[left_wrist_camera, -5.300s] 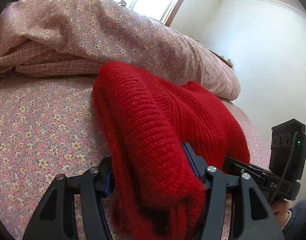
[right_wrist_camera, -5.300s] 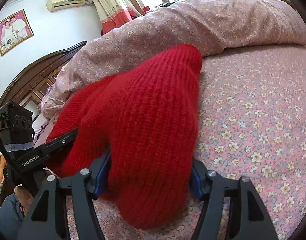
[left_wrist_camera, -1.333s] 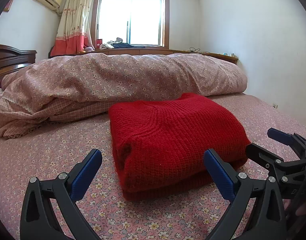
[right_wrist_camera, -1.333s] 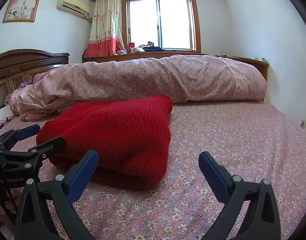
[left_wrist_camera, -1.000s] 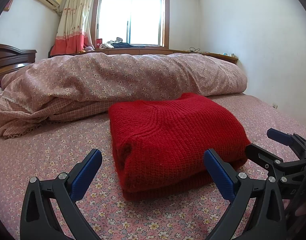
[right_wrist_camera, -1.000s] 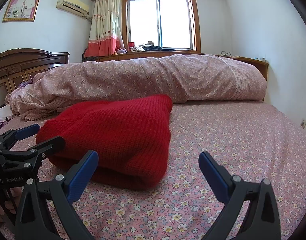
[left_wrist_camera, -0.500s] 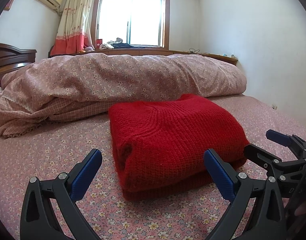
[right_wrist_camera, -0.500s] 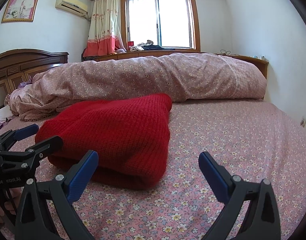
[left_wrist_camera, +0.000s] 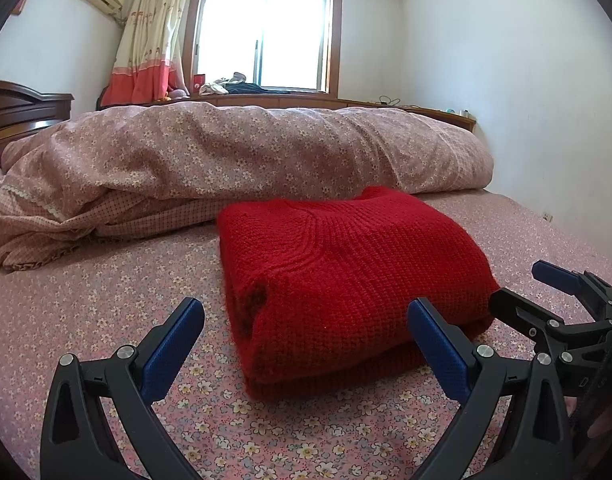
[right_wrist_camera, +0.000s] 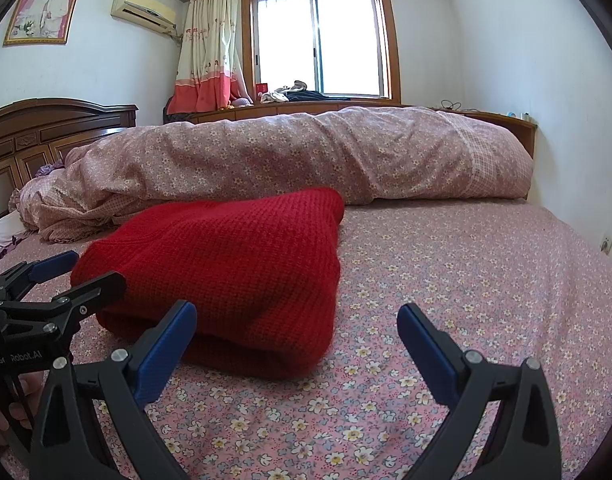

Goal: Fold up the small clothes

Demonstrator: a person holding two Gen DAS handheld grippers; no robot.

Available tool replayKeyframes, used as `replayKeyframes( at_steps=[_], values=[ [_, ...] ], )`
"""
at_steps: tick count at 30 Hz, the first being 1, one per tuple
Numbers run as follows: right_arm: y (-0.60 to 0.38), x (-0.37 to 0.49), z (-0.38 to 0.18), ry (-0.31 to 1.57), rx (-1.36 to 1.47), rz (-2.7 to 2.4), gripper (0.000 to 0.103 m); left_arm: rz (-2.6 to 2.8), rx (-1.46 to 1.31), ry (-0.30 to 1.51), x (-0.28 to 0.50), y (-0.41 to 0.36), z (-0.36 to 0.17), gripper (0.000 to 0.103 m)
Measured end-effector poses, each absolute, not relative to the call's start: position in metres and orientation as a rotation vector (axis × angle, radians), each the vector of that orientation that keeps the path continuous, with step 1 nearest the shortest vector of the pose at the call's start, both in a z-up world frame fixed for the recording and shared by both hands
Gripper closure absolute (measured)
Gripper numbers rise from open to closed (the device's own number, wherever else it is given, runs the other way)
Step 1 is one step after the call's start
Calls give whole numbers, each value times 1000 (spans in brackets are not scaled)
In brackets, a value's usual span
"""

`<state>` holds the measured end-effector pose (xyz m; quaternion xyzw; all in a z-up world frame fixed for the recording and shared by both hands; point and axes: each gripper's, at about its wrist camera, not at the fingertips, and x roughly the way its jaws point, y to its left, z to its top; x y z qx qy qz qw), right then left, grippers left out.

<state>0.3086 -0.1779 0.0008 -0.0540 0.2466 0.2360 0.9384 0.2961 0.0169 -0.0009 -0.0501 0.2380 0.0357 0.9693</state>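
Note:
A red knitted sweater [left_wrist_camera: 346, 272] lies folded into a thick rectangle on the flowered bed sheet [left_wrist_camera: 85, 312]. My left gripper [left_wrist_camera: 306, 344] is open just in front of its near edge, its blue pads wide apart and holding nothing. The right gripper [left_wrist_camera: 546, 292] shows at the right of the left wrist view, also open beside the sweater's right side. In the right wrist view the sweater [right_wrist_camera: 233, 268] lies to the left of centre. My right gripper [right_wrist_camera: 297, 340] stands open over the sheet [right_wrist_camera: 466, 272] by its near right corner. The left gripper [right_wrist_camera: 65, 276] appears at the left edge.
A rolled flowered duvet [left_wrist_camera: 233, 152] lies across the bed behind the sweater. A dark wooden headboard [right_wrist_camera: 45, 132] stands at the left, a window [right_wrist_camera: 322, 48] with a curtain [right_wrist_camera: 205, 60] beyond. Bare sheet stretches to the right of the sweater. A hand [right_wrist_camera: 9, 400] holds the left gripper.
5.3 s ago both grippers were shut on the raised sweater; since then it was laid down folded and both opened and drew back. Over the last second almost nothing moved.

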Motion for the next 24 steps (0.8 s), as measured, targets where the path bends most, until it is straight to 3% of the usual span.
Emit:
replayKeyframes(
  at_steps=[24],
  values=[
    [-177, 310, 0, 513, -108, 481, 1, 65, -97, 481, 295, 18, -2, 5]
  ],
)
